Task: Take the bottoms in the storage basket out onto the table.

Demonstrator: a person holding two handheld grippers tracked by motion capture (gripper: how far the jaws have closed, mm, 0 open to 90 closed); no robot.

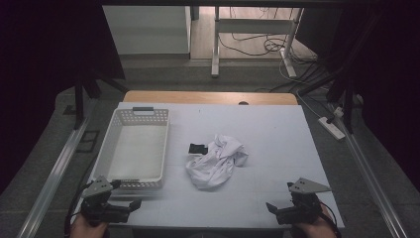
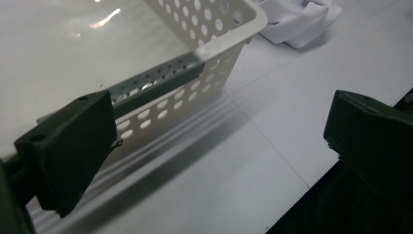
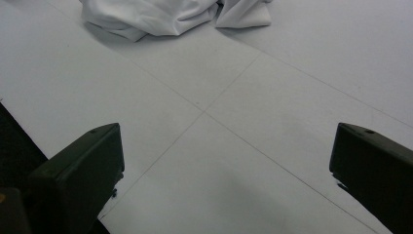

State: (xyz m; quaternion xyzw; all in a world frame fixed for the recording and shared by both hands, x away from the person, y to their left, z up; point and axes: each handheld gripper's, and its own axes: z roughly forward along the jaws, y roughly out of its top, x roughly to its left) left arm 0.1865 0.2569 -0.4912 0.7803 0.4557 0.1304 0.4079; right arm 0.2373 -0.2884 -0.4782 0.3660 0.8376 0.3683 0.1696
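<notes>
1. a crumpled white garment point(image 1: 217, 161) lay in a heap near the middle of the table point(image 1: 277, 129), just right of the white perforated basket point(image 1: 132, 148), with a small black item point(image 1: 197, 148) touching its left edge.
2. it looked light, soft and limp; it would likely sag and trail when lifted.
3. a raised fold on the near side of the heap seemed the best place to pinch.
4. the left gripper point(image 1: 130, 207) and the right gripper point(image 1: 275, 208) sat at the near edge, well apart from the garment, jaws spread and empty.
</notes>
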